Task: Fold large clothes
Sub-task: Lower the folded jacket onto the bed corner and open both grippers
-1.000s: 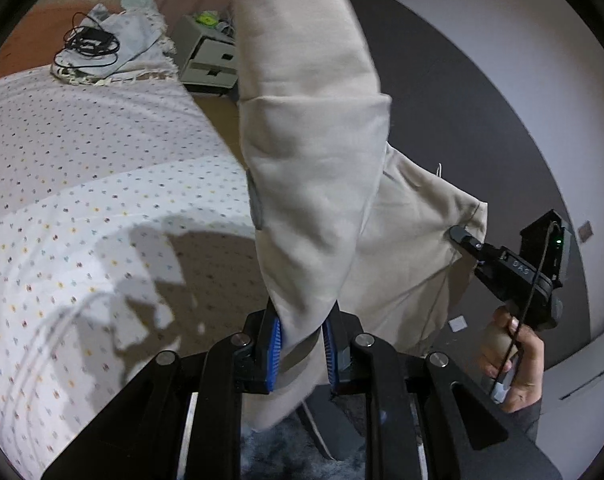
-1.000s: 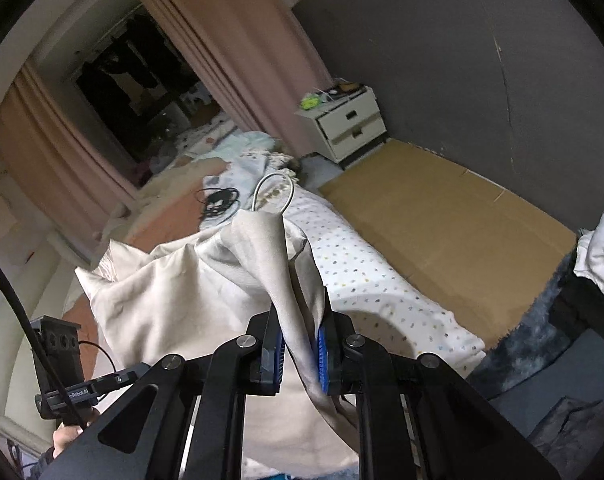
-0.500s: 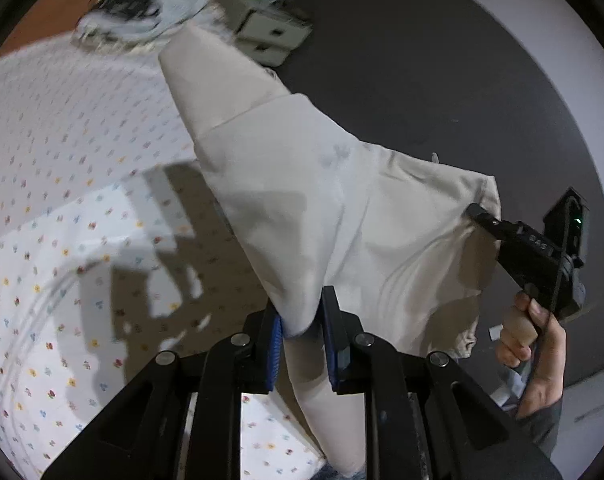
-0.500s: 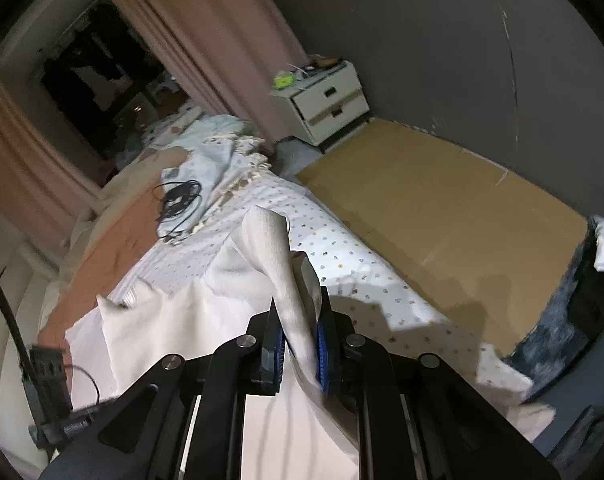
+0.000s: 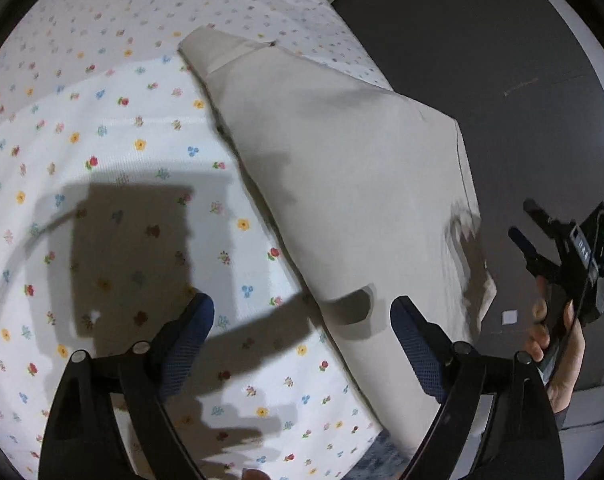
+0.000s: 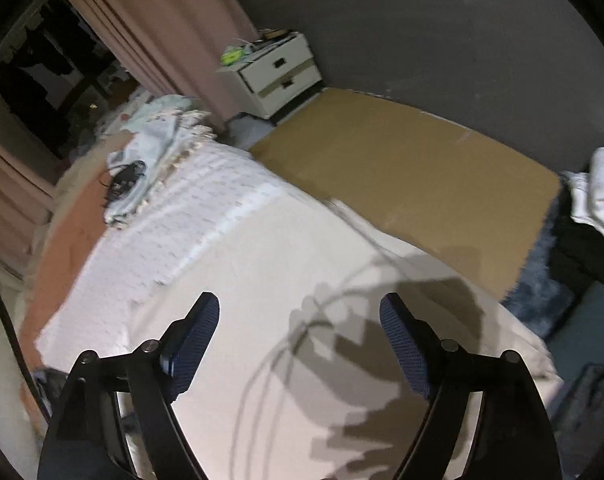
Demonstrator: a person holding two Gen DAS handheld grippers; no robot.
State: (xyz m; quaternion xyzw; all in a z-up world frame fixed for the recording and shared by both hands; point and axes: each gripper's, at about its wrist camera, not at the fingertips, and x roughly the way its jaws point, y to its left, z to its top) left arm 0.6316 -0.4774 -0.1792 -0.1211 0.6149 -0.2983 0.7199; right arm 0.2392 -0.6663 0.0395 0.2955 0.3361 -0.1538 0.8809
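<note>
Both grippers opening, beige garment [image 5: 341,184] overhanging bed [image 5: 102,140] edge

Plain cream-beige fabric garment [image 5: 341,184], no print, lying on a white bed sheet [image 5: 114,128] dotted with tiny red, yellow and blue flowers. Flat tan cardboard sheet [image 6: 413,176] by the bed's far edge, dusty-pink curtains [image 6: 174,28], white two-drawer nightstand [image 6: 278,72], dark grey wall [image 6: 421,20].
</note>
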